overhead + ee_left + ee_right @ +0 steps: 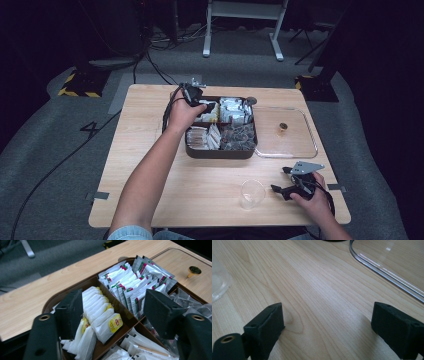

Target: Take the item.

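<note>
A lab: dark curtains; floor cables (60, 165); hazard-taped stands (80, 82).

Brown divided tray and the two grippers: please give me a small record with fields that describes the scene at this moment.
tray: brown divided tray at the table's far middle
contents: tea bags with yellow tags; white sachets with red-green print
left gripper: above the tea bags, jaws open, holding nothing
right gripper: low over bare wood, jaws open
clear cup: beside the right gripper
clear lid: flat on the table, right of the tray, gold knob
</note>
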A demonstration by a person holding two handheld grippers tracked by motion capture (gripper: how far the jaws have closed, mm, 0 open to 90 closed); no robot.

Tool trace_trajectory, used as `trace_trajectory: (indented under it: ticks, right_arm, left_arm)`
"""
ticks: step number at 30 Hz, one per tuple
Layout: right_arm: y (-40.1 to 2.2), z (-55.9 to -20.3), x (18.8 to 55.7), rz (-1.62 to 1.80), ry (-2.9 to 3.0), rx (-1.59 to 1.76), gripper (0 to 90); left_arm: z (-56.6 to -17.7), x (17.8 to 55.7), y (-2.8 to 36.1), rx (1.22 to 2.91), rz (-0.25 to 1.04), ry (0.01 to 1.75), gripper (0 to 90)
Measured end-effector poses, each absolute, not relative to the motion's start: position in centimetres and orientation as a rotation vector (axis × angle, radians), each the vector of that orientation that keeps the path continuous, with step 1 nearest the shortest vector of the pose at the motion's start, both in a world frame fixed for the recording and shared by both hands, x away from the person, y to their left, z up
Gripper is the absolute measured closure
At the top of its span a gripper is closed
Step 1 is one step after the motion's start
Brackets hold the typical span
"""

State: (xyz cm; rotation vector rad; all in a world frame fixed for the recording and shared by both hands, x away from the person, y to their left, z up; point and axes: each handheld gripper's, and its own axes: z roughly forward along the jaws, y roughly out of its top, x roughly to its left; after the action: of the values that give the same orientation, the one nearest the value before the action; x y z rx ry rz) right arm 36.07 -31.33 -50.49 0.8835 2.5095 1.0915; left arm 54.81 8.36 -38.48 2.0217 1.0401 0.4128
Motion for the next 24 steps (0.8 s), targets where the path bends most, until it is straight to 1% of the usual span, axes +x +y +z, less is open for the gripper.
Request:
trace_trajectory:
  ticks: [7, 13, 24]
  right_arm:
    - [-31.3, -50.5, 36.1, 1.090, 2.510, 0.881, 11.2]
    - [-31.3, -50.5, 36.1, 1.090, 2.510, 0.881, 11.3]
    - [-31.3, -50.5, 36.1, 1.090, 2.510, 0.879, 11.3]
  left_arm:
    - [-40.2, 56.5, 7.6, 2.066, 0.352, 1.037, 42.5]
    - [-41.9, 57.4, 6.7, 2.097, 0.272, 1.073, 50.0]
    - [-43.7, 58.4, 6.1, 2.160, 0.249, 1.130, 56.1]
